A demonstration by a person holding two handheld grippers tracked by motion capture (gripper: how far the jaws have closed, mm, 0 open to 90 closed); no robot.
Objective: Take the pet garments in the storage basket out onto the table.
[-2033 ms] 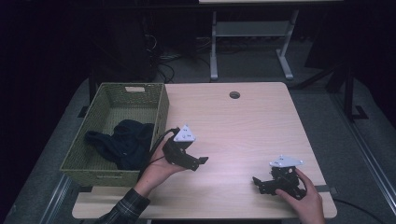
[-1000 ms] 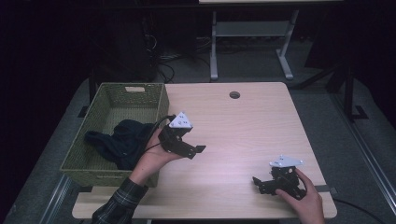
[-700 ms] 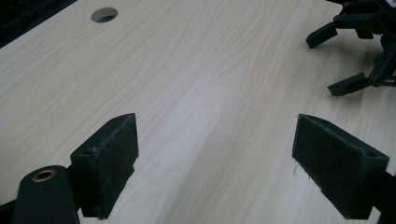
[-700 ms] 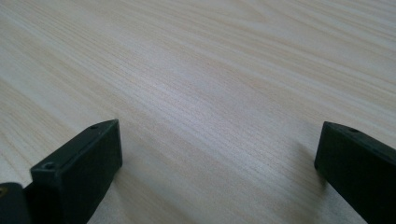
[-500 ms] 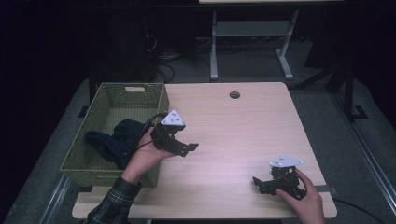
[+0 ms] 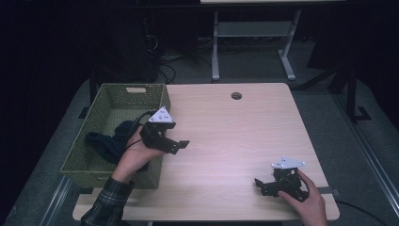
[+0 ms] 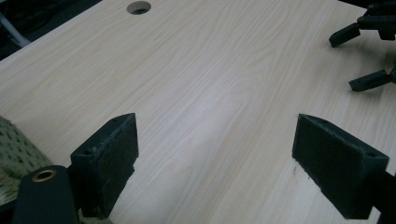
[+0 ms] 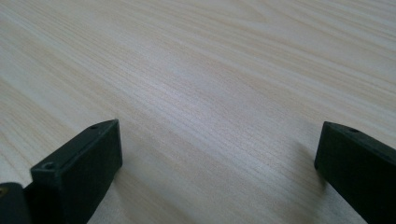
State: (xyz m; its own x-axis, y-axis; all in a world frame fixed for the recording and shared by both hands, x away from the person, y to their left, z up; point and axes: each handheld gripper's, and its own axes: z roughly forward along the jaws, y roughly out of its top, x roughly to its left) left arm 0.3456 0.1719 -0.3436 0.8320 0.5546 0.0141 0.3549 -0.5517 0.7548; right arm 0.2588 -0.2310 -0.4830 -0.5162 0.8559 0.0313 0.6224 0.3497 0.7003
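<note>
Left claw (image 6: pixel 181 145) jaws apart, pointing right beside basket (image 6: pixel 117 101); right claw (image 6: pixel 261 184) apart, pointing left on table (image 6: pixel 235 127)

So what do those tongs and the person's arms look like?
Both tongs are black, the left tongs and the right tongs. Each has two blocky flat jaws and a grey three-cornered plate on top. A black cable loops off the left one. The left arm wears a plaid sleeve.

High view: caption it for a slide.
Left tongs open beside wicker basket of dark cloth; right tongs rest open.
</note>
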